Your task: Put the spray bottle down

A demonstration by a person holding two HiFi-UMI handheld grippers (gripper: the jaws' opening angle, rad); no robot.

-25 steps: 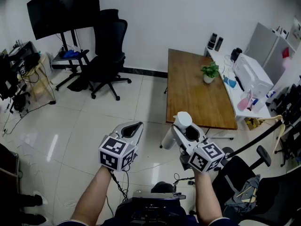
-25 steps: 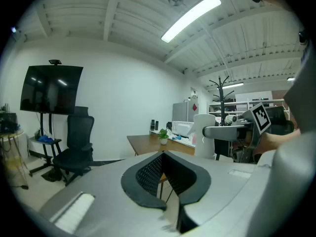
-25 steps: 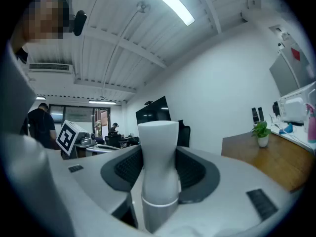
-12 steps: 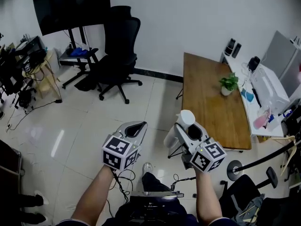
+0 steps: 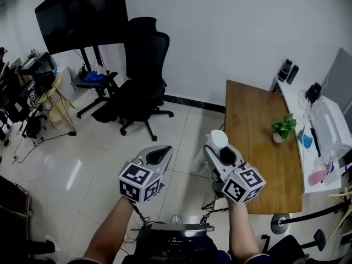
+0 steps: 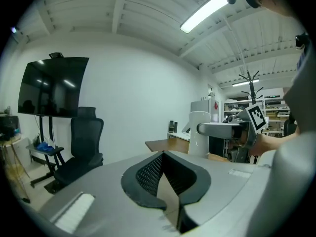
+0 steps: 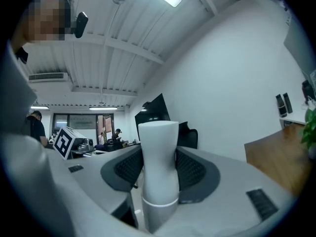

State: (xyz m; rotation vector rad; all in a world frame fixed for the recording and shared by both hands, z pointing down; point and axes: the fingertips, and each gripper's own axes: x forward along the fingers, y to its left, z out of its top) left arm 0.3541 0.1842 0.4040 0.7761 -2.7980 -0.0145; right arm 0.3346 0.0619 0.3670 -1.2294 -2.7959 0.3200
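Black and matte, the monitor (image 5: 82, 15) stands on its wheeled stand at the far left. Beside it is a mesh-backed office chair (image 5: 144, 65) on glossy pale floor tiles (image 5: 71, 147).

**Left gripper** (image 5: 157, 154): grey moulded shell with ribbed dark pads. In the left gripper view the pads meet in a closed V with nothing between them. It is held forward and level, apparently idle, which keeps it clear of the load.

**Right gripper** (image 5: 220, 150): jaws clamped on the spray bottle (image 7: 159, 167). This is a smooth white plastic body, waisted in the middle, with a seam ring lower down. The pads bear on the narrow waist from both sides. This probably stops the bottle sliding and keeps it upright, so its base can meet a surface flat. The bottle is in the air over the floor, just short of the table's near corner.

**Wooden table** (image 5: 258, 142): a long brown top with visible grain, mostly bare. It is judged the likely set-down surface. A small potted plant (image 5: 284, 128) stands near its right edge, well apart from the bottle.
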